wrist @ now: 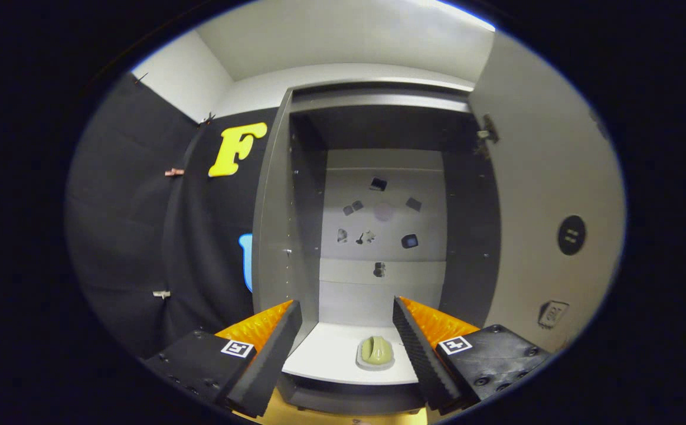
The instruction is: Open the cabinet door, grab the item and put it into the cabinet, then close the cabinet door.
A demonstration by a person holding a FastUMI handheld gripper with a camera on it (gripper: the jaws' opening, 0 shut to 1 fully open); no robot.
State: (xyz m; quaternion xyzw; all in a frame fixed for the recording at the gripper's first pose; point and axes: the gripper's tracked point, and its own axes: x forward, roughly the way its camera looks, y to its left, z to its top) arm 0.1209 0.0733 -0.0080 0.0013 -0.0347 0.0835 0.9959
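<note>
**One item on the cabinet shelf, door swung open**

One gripper looks into one cabinet. Its two fingers stand wide apart and hold nothing; the gap between them frames the cabinet's lower shelf.

One item sits on that shelf: a small, pale green, rounded thing resting on a light base. It lies between the two fingers and a little beyond their tips, nearer the right finger, touching neither.

One cabinet door is swung fully open on the right side, with one hinge showing near its top corner. The door's inner face carries one dark round disc and, lower down, one small pale plate.

The cabinet's back panel is light grey and bears several small dark patches, too small to identify. The side walls inside are dark. The shelf surface is white and smooth.

To the left of the cabinet hangs the black cloth wall, held by a few small clips. Above, the room's wall and ceiling are plain white.
</note>
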